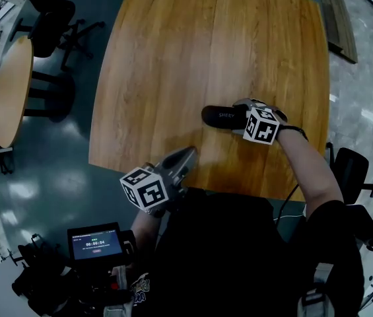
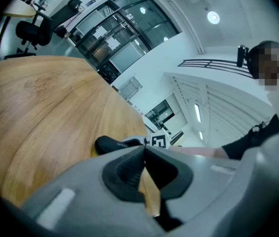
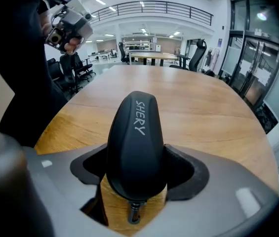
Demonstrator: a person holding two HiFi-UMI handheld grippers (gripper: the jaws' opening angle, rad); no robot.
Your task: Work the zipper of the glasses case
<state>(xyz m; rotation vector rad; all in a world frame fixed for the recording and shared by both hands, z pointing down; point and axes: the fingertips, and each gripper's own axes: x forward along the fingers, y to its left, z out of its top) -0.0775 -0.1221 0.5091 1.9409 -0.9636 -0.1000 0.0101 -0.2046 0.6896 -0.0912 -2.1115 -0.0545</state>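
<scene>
while glasses case (image 3: 134,132) lies on table (image 3: 203,102), right gripper (image 3: 135,181) clamps it

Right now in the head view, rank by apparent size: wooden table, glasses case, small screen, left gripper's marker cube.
1. wooden table
2. small screen and left gripper's marker cube, about alike; both sit nearer the camera
3. glasses case, partly covered by the right gripper

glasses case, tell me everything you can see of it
The glasses case is a matte black, rounded oblong shell with SHERY in pale letters on top. It lies flat on the wooden table, with a small metal zipper pull at one end. The right gripper clamps that end between its pads.
</scene>
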